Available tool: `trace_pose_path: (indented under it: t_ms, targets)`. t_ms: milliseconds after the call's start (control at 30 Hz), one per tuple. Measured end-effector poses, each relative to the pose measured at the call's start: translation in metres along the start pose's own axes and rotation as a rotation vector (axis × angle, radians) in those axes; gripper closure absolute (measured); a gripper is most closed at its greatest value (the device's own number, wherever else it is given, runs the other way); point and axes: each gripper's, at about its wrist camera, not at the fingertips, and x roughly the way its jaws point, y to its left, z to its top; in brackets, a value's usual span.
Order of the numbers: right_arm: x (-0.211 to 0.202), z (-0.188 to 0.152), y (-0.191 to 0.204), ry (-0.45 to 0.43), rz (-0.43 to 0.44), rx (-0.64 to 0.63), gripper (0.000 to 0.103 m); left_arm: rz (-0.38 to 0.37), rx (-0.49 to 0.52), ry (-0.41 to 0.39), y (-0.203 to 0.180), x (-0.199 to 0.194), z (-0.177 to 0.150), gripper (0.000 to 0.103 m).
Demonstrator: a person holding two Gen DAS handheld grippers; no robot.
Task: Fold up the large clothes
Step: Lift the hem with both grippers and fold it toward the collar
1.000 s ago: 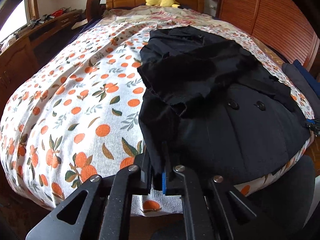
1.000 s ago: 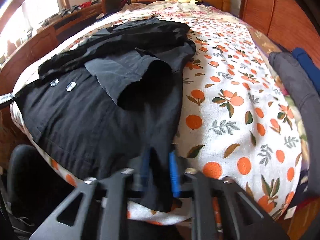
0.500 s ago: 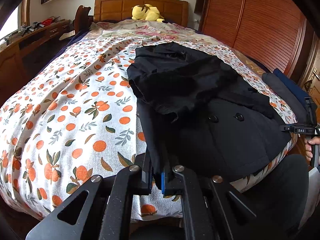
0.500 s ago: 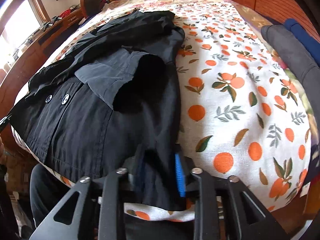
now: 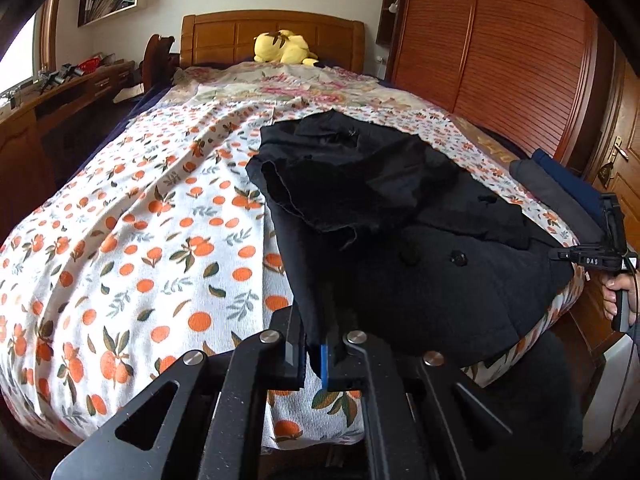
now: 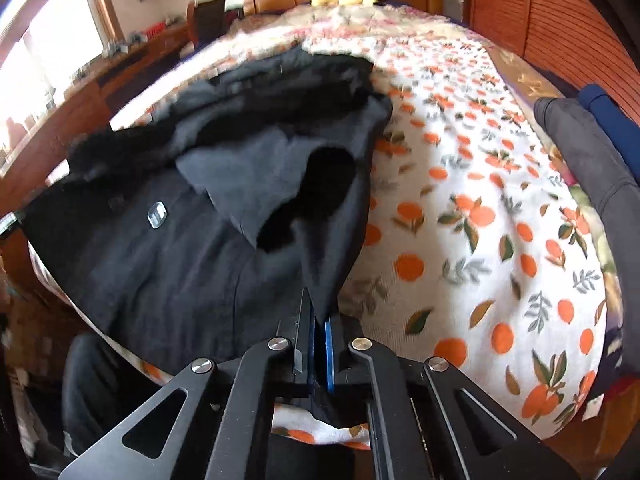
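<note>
A black buttoned coat (image 5: 420, 264) lies on the bed's orange-print sheet (image 5: 140, 240), a sleeve folded across its front. My left gripper (image 5: 316, 344) is shut on the coat's near left hem corner, and the cloth hangs pinched between the blue pads. In the right wrist view the coat (image 6: 180, 264) fills the left half. My right gripper (image 6: 318, 320) pinches the near right hem corner, its jaws closing tight on the cloth. The right gripper (image 5: 592, 258) also shows at the left wrist view's right edge, held by a hand (image 5: 618, 292).
Folded dark and blue clothes (image 5: 560, 188) are stacked at the bed's right edge, also seen as folded clothes (image 6: 580, 144). A yellow plush toy (image 5: 284, 46) rests against the headboard. A wooden wardrobe (image 5: 500, 60) stands to the right, a desk (image 5: 60, 92) to the left.
Both grippers have risen a little, drawing the coat's near hem up off the sheet. The right gripper's jaws widened around the hem, then clamped on it.
</note>
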Motion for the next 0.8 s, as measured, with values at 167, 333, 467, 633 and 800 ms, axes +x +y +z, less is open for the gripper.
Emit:
trace_pose_path:
  t_ms: [167, 333, 467, 633, 800]
  targets:
    - [-0.039, 0.018, -0.008, -0.118, 0.047, 0.059, 0.100, -0.040, 0.029, -0.027, -0.001, -0.016, 0.022, 0.098]
    - [-0.068, 0.018, -0.001, -0.199, 0.087, 0.069, 0.100, -0.047, 0.070, -0.036, -0.004, -0.026, 0.043, 0.098]
    - [-0.084, 0.014, 0.002, -0.238, 0.121, 0.066, 0.100, -0.045, 0.086, -0.066, -0.009, -0.040, 0.054, 0.098]
    - [-0.109, 0.004, 0.001, -0.295, 0.156, 0.052, 0.100, -0.020, 0.099, -0.121, -0.022, -0.068, 0.057, 0.098]
    - [-0.134, -0.006, -0.011, -0.340, 0.193, 0.020, 0.100, 0.017, 0.085, -0.177, -0.033, -0.105, 0.050, 0.098]
